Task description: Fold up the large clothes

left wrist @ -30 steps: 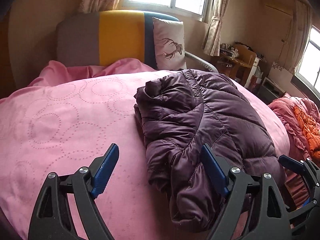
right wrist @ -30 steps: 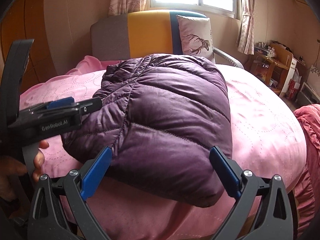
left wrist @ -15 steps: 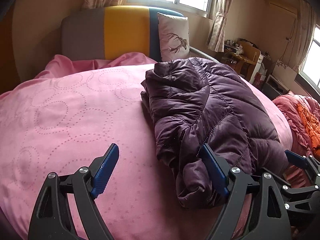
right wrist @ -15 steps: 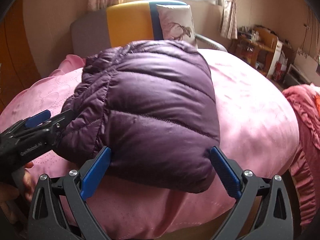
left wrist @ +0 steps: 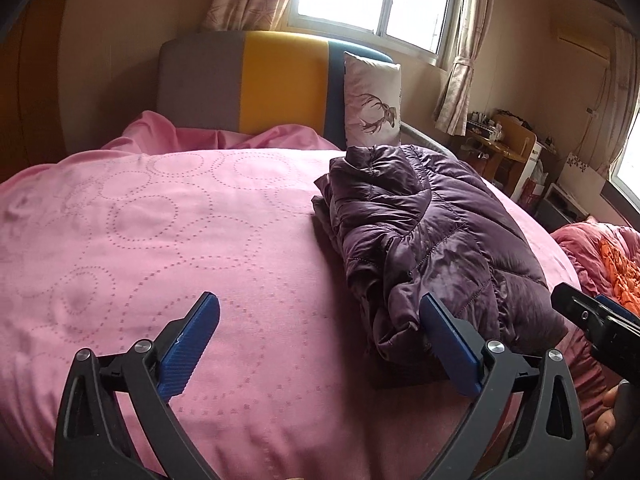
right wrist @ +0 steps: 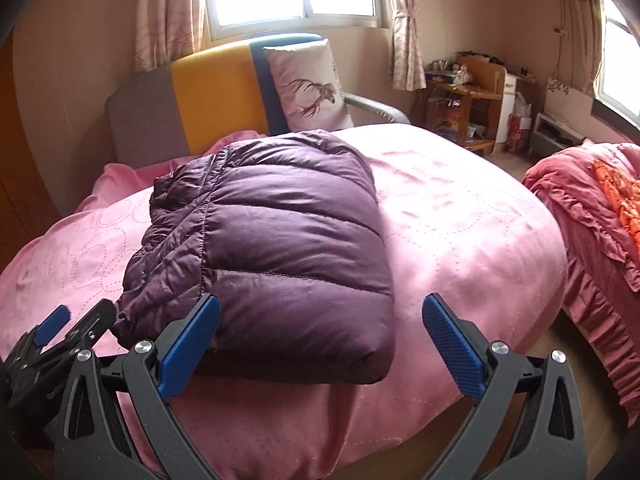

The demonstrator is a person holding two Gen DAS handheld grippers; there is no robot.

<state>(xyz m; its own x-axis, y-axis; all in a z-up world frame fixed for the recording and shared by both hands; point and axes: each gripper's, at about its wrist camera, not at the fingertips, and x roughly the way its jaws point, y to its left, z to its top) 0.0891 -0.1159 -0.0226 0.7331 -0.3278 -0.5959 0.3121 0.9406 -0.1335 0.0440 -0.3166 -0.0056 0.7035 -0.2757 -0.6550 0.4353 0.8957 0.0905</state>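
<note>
No brand or label reads clearly in either view; the only writing is a faint pale mark on my left gripper's body at the lower left of the right wrist view, too small and blurred to make out.

The jacket (right wrist: 276, 248) is a dark purple quilted puffer, folded into a thick, roughly rectangular bundle. Its top face is smooth with stitched bands running across, and one side is bunched into gathered ridges. From the left wrist view the jacket (left wrist: 432, 240) shows its stacked, crumpled layers along the edge. It lies on the pink bed (right wrist: 460, 216), toward the near edge, with the deer pillow (right wrist: 308, 84) well behind it against the headboard (right wrist: 212, 92).

My left gripper (left wrist: 320, 344) is released, its blue pads spread wide over the bedcover, the right pad just beside the jacket's near corner. My right gripper (right wrist: 320, 340) is also released, fingers apart, the left pad in front of the jacket's near edge. I hold nothing in either.
</note>
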